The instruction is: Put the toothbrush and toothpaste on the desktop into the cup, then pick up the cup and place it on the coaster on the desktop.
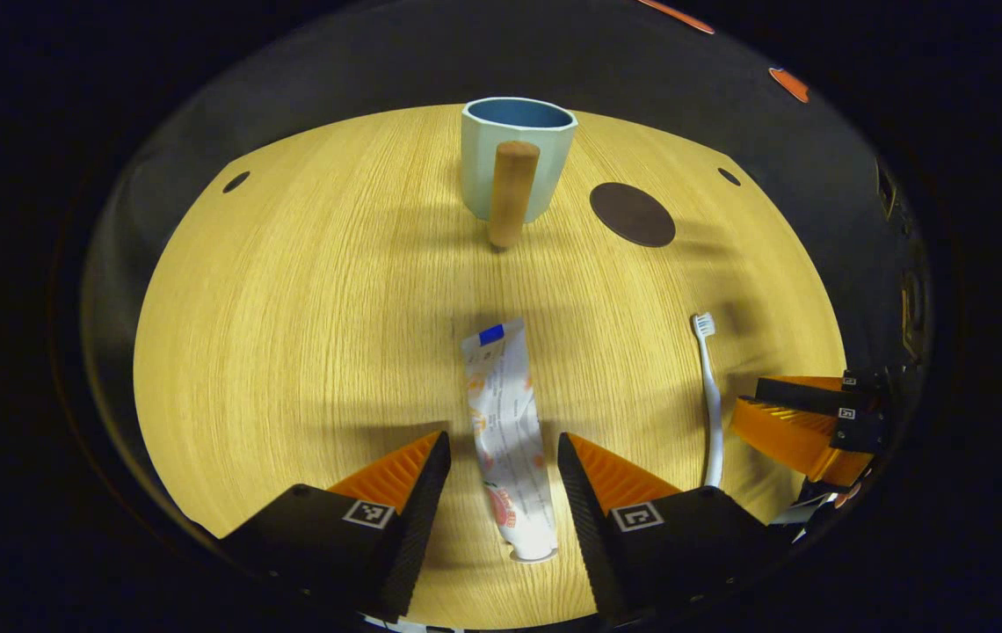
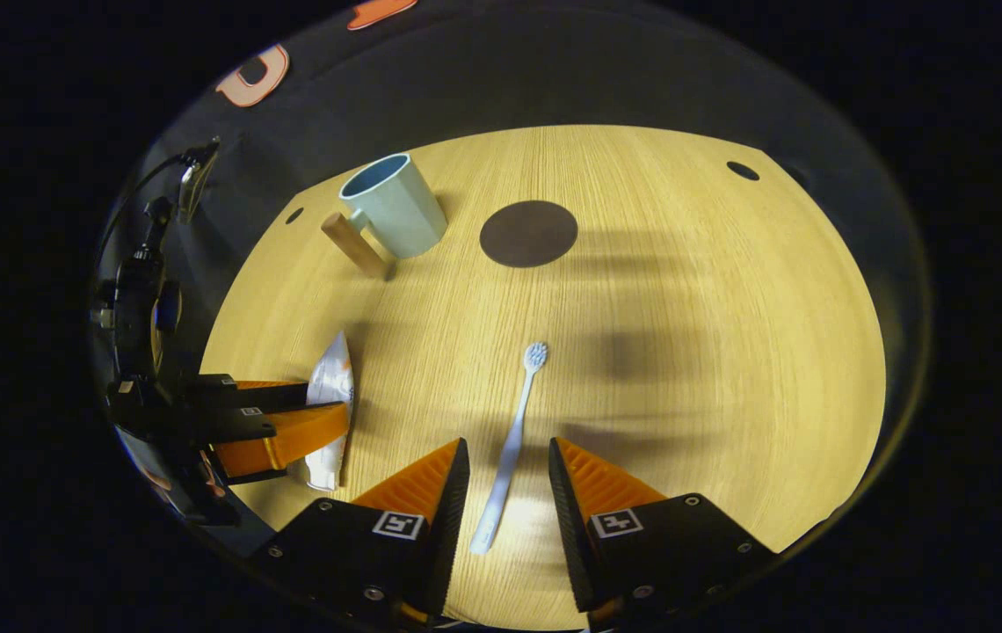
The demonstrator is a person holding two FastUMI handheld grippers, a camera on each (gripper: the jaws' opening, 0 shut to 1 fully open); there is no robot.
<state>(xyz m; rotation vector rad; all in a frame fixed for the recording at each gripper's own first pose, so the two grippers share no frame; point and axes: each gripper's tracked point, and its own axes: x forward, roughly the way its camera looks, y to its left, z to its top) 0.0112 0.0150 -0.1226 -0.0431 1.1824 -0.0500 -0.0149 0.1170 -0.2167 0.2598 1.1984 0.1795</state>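
While both tongs sit low over the desk (image 1: 290,352), I see each pair spread wide with nothing gripped. My left tongs (image 1: 504,453) straddle the toothpaste (image 1: 505,431), which lies flat on the wood with its cap end toward me and its crimped end pointing to the cup (image 1: 519,154); the fingers stand on either side of the tube, and I cannot tell if they touch it. The cup stands upright at the far edge of the desk, its wooden handle (image 1: 512,193) turned my way, and the dark round coaster (image 1: 632,214) lies just to its right, apart from it. My right tongs (image 2: 508,470) straddle the toothbrush (image 2: 511,448), lying flat with its bristle head pointing away toward the coaster and its handle end between the fingers; there is a clear gap on both sides. In the right gripper view the left tongs appear at the left edge around the toothpaste; in the left gripper view the right tongs show at the right, beside the toothbrush.
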